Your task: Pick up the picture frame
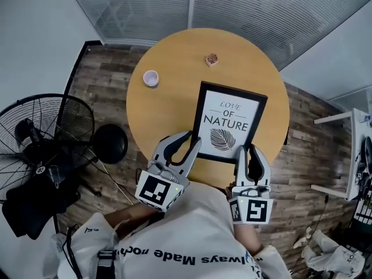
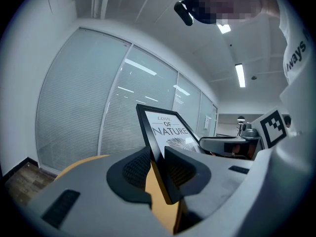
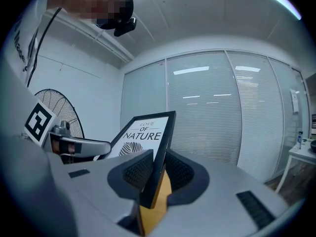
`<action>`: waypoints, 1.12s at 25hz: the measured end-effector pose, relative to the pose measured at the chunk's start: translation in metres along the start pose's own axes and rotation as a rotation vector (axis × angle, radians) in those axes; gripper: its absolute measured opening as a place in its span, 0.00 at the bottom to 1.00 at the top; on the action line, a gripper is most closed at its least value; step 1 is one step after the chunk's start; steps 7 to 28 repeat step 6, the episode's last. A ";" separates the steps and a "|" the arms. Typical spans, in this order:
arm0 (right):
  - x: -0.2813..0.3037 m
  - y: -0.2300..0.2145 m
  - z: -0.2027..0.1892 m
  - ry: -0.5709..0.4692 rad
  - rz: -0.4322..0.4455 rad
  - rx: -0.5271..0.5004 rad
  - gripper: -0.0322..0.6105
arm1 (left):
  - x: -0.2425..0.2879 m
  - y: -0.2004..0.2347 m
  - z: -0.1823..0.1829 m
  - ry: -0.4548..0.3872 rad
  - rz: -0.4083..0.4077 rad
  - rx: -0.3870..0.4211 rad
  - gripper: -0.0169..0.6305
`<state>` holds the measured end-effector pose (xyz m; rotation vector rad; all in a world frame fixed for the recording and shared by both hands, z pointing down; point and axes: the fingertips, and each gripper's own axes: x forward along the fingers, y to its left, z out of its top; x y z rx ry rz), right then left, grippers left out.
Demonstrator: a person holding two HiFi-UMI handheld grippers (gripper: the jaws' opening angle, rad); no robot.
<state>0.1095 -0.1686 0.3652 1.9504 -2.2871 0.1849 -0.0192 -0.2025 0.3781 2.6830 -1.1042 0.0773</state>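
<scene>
Jointly, left gripper (image 1: pixel 187 144), right gripper (image 1: pixel 247 153) clamp picture frame (image 1: pixel 229 122) edges; cup (image 1: pixel 151 78) apart.

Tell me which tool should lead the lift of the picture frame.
Neither clearly: the left tool and the right tool each clamp a near corner of the picture frame, so lift with both together.
</scene>
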 end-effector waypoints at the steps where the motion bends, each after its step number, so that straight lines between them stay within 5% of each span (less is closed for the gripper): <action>1: 0.000 0.000 -0.001 0.001 0.000 0.001 0.20 | 0.000 0.000 -0.001 0.000 -0.001 0.000 0.18; 28: 0.000 -0.001 -0.003 -0.003 0.002 0.003 0.20 | 0.000 -0.001 -0.004 0.005 0.000 -0.002 0.18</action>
